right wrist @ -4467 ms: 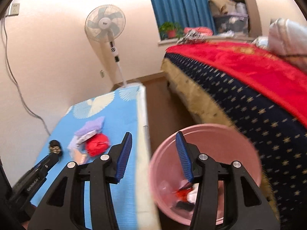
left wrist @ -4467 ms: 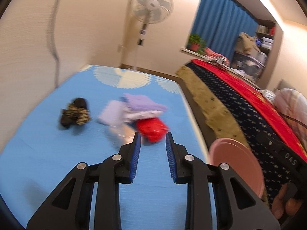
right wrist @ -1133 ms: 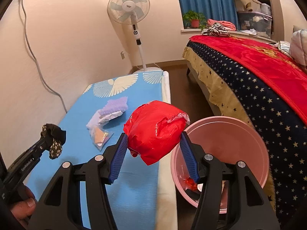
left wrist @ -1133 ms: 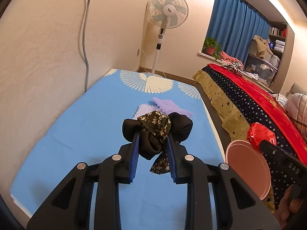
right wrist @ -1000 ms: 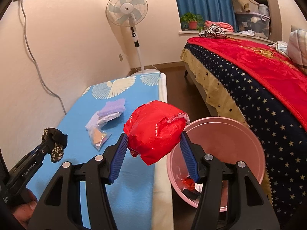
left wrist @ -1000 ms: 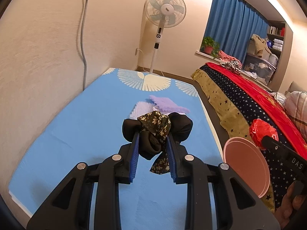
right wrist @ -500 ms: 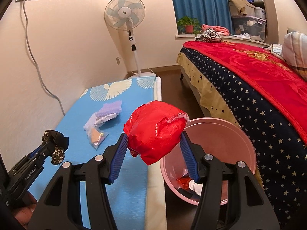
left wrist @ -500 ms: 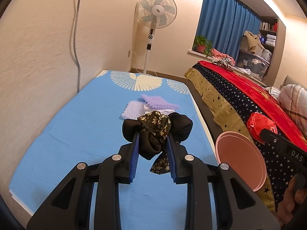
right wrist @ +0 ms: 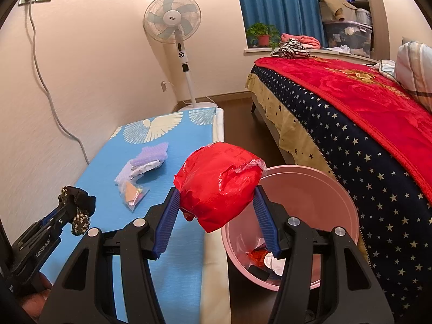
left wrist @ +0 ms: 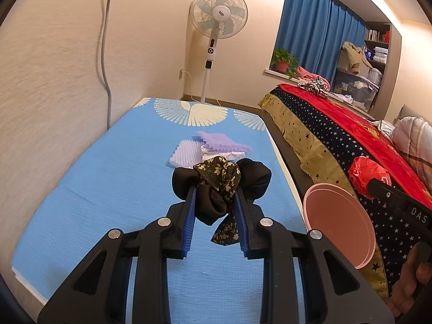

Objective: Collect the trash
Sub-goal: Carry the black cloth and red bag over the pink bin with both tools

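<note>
Red crinkled plastic, a bunched bag (right wrist: 218,183), sits clamped between the jaws of the right gripper (right wrist: 216,205), bulging above and ahead of the blue pads and hanging partly over the near rim of the pink bin (right wrist: 337,189). Scraps lie in the bin's bottom. The bin stands on the floor between the blue mat (left wrist: 108,178) and the bed (right wrist: 364,102). The left gripper (left wrist: 214,202) is clenched on a dark floral cloth bundle (left wrist: 220,181), which fills the gap between its jaws and spills out on both sides above the mat. On the mat beyond lie a purple sponge (left wrist: 220,139), a pale textured sheet (left wrist: 185,154) and a clear packet (right wrist: 133,191).
</note>
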{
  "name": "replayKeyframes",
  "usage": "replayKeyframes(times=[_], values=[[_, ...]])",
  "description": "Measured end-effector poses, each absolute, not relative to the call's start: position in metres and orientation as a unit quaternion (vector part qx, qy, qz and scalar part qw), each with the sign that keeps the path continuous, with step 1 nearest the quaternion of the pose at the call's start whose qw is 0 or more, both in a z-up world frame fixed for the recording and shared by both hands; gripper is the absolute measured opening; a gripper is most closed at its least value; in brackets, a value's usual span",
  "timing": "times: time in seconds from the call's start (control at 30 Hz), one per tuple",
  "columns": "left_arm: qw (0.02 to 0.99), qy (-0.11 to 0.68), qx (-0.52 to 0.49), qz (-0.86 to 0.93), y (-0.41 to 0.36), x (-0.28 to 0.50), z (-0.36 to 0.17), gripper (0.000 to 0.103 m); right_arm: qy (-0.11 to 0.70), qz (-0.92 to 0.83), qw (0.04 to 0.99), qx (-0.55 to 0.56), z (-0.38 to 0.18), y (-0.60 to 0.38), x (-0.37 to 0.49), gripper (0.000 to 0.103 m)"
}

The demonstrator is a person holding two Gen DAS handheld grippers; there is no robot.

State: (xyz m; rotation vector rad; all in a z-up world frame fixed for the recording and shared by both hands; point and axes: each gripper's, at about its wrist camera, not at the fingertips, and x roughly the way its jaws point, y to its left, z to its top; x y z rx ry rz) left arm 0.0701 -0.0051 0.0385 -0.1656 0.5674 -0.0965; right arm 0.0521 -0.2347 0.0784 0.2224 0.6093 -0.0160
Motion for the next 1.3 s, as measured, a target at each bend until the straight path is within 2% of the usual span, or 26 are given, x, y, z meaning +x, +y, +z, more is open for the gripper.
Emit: replayKeyframes(times=[0.67, 1.3], values=[[0.955, 0.283, -0.072, -0.058, -0.014, 0.074, 0.033, 0.027, 0.293, -0.027, 0.948, 0.119, 0.076, -0.243, 0.054, 0.056], [0.952, 0.286, -0.044, -0.101, -0.060, 0.091, 0.022, 0.027, 0.289, -0.082, 0.946, 0.124, 0.071, -0.272, 0.063, 0.056]])
